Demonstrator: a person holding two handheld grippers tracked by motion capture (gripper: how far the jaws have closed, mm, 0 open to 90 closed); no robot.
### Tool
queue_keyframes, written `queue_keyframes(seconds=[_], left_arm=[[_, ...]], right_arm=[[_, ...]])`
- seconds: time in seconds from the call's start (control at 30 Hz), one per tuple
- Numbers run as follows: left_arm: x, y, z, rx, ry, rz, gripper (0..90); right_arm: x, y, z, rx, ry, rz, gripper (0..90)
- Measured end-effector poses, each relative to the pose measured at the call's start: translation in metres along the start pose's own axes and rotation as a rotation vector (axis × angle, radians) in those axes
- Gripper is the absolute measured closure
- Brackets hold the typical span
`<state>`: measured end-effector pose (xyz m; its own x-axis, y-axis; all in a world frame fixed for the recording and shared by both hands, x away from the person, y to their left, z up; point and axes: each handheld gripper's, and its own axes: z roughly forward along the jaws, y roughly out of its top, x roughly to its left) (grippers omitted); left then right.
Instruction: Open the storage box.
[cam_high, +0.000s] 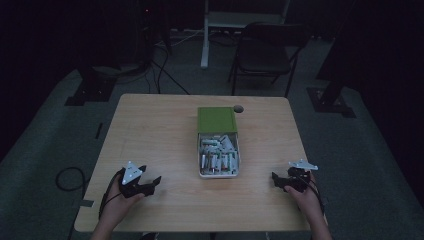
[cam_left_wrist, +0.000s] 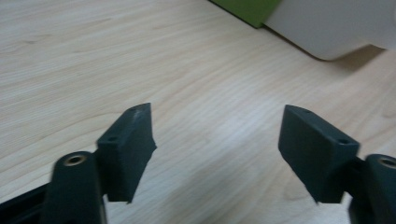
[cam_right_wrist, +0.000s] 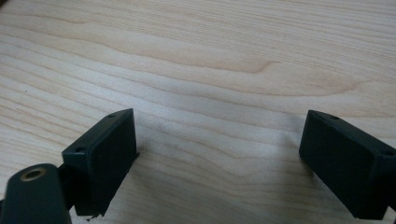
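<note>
White tray (cam_high: 238, 165) of batteries (cam_high: 217, 159) at surface (cam_high: 160, 130) centre, green lid (cam_high: 216, 119) lying just behind it, toward far edge. My left gripper (cam_high: 150, 185) near front-left corner, well apart from tray; fingers (cam_left_wrist: 128, 149) wide, nothing between them, bare wood below. Tray corner (cam_left_wrist: 327, 28) ahead in left gripper view. My right gripper (cam_high: 280, 181) near front-right, fingers (cam_right_wrist: 105, 154) wide, empty, over bare wood.

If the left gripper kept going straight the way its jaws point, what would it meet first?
Probably the white tray of batteries: the open left gripper faces bare table, with the tray's wall ahead, slightly off to one side. Depth is unclear.
</note>
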<state>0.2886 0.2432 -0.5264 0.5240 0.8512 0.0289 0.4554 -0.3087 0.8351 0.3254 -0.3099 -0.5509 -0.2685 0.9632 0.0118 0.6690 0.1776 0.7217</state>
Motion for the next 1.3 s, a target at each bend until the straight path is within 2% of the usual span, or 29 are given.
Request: queue_keyframes(seconds=[0.03,0.1,0.23,0.27,0.4,0.47,0.5,0.53,0.57,0.6,0.83,0.97,1.03,1.13,1.3], left_arm=[[0.001,-0.001,0.0,-0.005,0.009,-0.005,16.9],[0.003,-0.001,0.0,-0.007,0.015,-0.012,16.9],[0.011,-0.004,-0.001,-0.015,0.044,-0.058,15.0],[0.011,-0.004,-0.001,-0.015,0.044,-0.058,15.0],[0.017,-0.007,-0.001,0.002,0.065,-0.098,15.0],[0.018,-0.008,0.0,0.006,0.069,-0.1,11.2],[0.02,-0.01,0.002,0.036,0.072,-0.099,9.9],[0.02,-0.01,0.002,0.036,0.072,-0.099,9.9],[0.022,-0.012,0.004,0.065,0.065,-0.092,9.9],[0.023,-0.013,0.005,0.072,0.071,-0.093,9.9],[0.027,-0.015,0.008,0.105,0.077,-0.138,9.8],[0.032,-0.015,0.011,0.168,0.105,-0.176,9.9],[0.033,-0.015,0.012,0.181,0.12,-0.188,9.8],[0.035,-0.015,0.012,0.199,0.133,-0.183,9.9],[0.032,-0.015,0.014,0.218,0.145,-0.14,9.4]], right_arm=[[0.0,0.0,0.0,0.0,0.0,0.0,10.6],[0.0,0.0,0.0,0.0,0.0,0.0,10.6],[0.0,0.0,0.0,0.0,0.0,0.001,10.6],[0.0,0.0,0.0,0.0,0.0,0.001,10.6],[0.0,0.0,0.0,0.0,0.0,0.001,10.6],[0.0,0.0,0.0,0.0,0.0,0.001,10.6],[0.0,0.0,0.0,0.0,-0.001,0.0,10.6],[0.0,0.0,0.0,0.0,0.0,0.001,10.6],[0.0,0.0,0.0,0.0,0.0,0.0,10.6],[0.0,0.0,0.0,0.0,0.0,0.0,10.6],[0.0,0.0,0.0,0.001,0.0,0.001,10.6],[0.0,0.0,0.0,0.001,0.0,0.001,10.5],[0.0,0.0,0.0,0.001,0.0,0.001,10.6],[0.0,0.0,0.0,0.0,0.0,0.001,10.6],[0.0,0.0,0.0,0.001,0.0,0.001,10.6]])
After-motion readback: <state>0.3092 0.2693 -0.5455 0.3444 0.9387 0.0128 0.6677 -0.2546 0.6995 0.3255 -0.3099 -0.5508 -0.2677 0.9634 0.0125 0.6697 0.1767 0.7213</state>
